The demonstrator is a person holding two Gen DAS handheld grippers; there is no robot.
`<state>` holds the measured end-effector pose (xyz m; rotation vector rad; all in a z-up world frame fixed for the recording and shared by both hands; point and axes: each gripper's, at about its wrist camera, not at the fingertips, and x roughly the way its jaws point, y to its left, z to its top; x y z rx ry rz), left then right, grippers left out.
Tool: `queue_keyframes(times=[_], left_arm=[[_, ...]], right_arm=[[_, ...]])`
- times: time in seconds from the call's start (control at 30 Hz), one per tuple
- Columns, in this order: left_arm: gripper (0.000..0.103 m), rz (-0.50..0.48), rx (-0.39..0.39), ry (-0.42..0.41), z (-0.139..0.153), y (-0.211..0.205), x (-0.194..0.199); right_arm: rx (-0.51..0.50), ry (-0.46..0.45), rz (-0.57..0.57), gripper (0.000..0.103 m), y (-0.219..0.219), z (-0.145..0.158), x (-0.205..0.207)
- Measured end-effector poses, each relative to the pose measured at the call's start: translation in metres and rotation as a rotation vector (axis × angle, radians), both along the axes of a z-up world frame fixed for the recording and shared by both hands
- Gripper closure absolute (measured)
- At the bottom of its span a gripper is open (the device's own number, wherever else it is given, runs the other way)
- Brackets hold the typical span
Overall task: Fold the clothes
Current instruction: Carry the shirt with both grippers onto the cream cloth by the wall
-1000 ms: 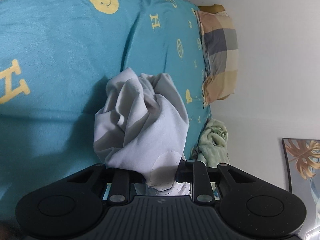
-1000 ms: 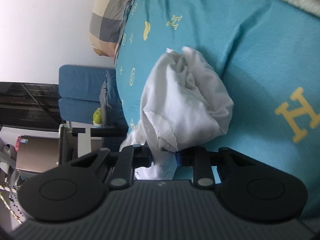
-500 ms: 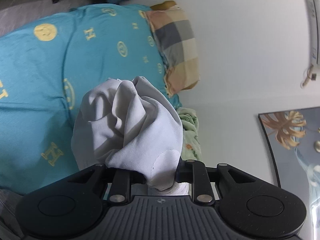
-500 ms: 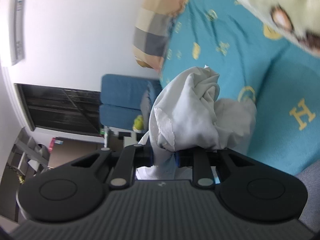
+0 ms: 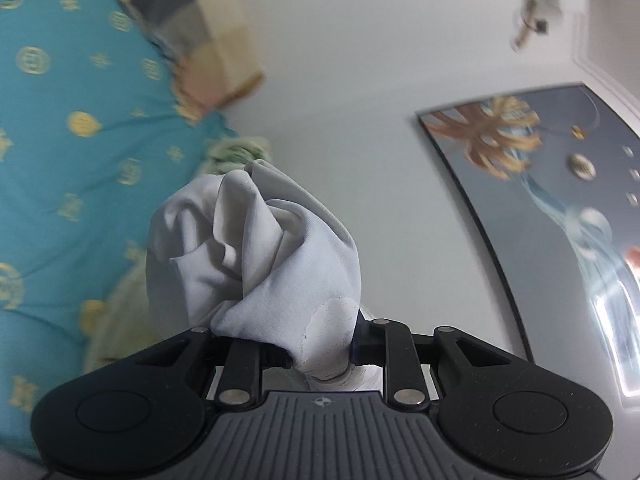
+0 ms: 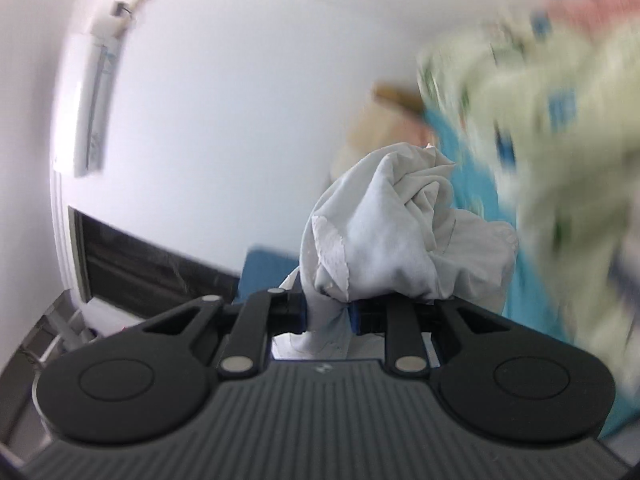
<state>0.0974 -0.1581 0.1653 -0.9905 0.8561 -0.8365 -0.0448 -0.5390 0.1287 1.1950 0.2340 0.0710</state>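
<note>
A white garment is bunched up in front of my left gripper, which is shut on it; the cloth hides the fingertips. My right gripper is shut on another bunch of the same white garment. Both bunches are lifted off the teal bedspread, which lies at the left in the left wrist view and shows as a blurred strip in the right wrist view.
A checked pillow lies at the head of the bed against the white wall. A pale green printed cloth fills the right of the right wrist view, blurred. A framed picture hangs on the wall. A blue chair stands behind.
Both grippers have lifted and tilted up with the white garment. The views have swung from the bedspread toward the wall, and the right wrist view is now blurred.
</note>
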Motion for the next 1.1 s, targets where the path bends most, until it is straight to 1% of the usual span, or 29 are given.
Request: queue_keyframes(times=[0.07,0.1,0.17,0.2,0.3,0.37,0.4,0.47,0.53,0.63,0.7,0.73,0.77,0.83,0.87,0.93,0.97,1.0,1.03,1.1], left_arm=[[0.078,-0.062,-0.022,-0.031,0.009,-0.044,0.009],[0.078,-0.096,-0.033,-0.036,0.004,-0.066,0.012],[0.078,-0.163,-0.056,-0.045,-0.005,-0.112,0.018],[0.078,-0.197,-0.067,-0.049,-0.010,-0.134,0.020],[0.078,-0.317,-0.059,-0.075,-0.038,-0.194,0.007],[0.079,-0.397,-0.047,-0.075,-0.068,-0.223,-0.009],[0.079,-0.422,-0.041,-0.063,-0.087,-0.231,-0.018],[0.078,-0.464,-0.011,-0.048,-0.121,-0.243,-0.039],[0.078,-0.505,0.049,-0.043,-0.149,-0.247,-0.058],[0.078,-0.541,0.121,-0.042,-0.183,-0.239,-0.077],[0.077,-0.551,0.147,-0.052,-0.196,-0.230,-0.083],[0.075,-0.554,0.159,-0.062,-0.201,-0.227,-0.085],[0.073,-0.553,0.166,-0.066,-0.203,-0.226,-0.084],[0.065,-0.545,0.179,-0.080,-0.202,-0.223,-0.085],[0.062,-0.539,0.199,-0.106,-0.199,-0.220,-0.087],[0.045,-0.528,0.239,-0.159,-0.193,-0.214,-0.090],[0.040,-0.522,0.256,-0.191,-0.184,-0.210,-0.096],[0.029,-0.516,0.274,-0.224,-0.175,-0.205,-0.102],[0.024,-0.510,0.291,-0.257,-0.166,-0.201,-0.108],[0.021,-0.498,0.326,-0.322,-0.148,-0.192,-0.120]], right_arm=[[-0.052,-0.025,-0.057,0.080,-0.031,0.025,-0.007],[-0.076,-0.032,-0.089,0.080,-0.046,0.032,-0.012],[-0.124,-0.035,-0.150,0.080,-0.073,0.039,-0.029],[-0.150,-0.031,-0.180,0.080,-0.085,0.038,-0.039],[-0.214,0.004,-0.272,0.080,-0.115,0.020,-0.077],[-0.244,0.046,-0.319,0.080,-0.131,-0.002,-0.106],[-0.255,0.073,-0.334,0.080,-0.135,-0.016,-0.119],[-0.261,0.137,-0.350,0.080,-0.138,-0.047,-0.140],[-0.244,0.195,-0.358,0.080,-0.136,-0.077,-0.159],[-0.211,0.215,-0.362,0.081,-0.128,-0.116,-0.180],[-0.191,0.215,-0.363,0.081,-0.122,-0.138,-0.191],[-0.189,0.205,-0.365,0.082,-0.120,-0.145,-0.194],[-0.193,0.198,-0.369,0.081,-0.117,-0.149,-0.196],[-0.189,0.193,-0.378,0.080,-0.115,-0.151,-0.195],[-0.179,0.196,-0.383,0.078,-0.115,-0.149,-0.195],[-0.179,0.211,-0.392,0.077,-0.111,-0.141,-0.198],[-0.189,0.221,-0.394,0.076,-0.106,-0.135,-0.200],[-0.209,0.230,-0.394,0.075,-0.101,-0.129,-0.203],[-0.234,0.239,-0.394,0.074,-0.095,-0.123,-0.207],[-0.296,0.249,-0.393,0.074,-0.080,-0.110,-0.215]])
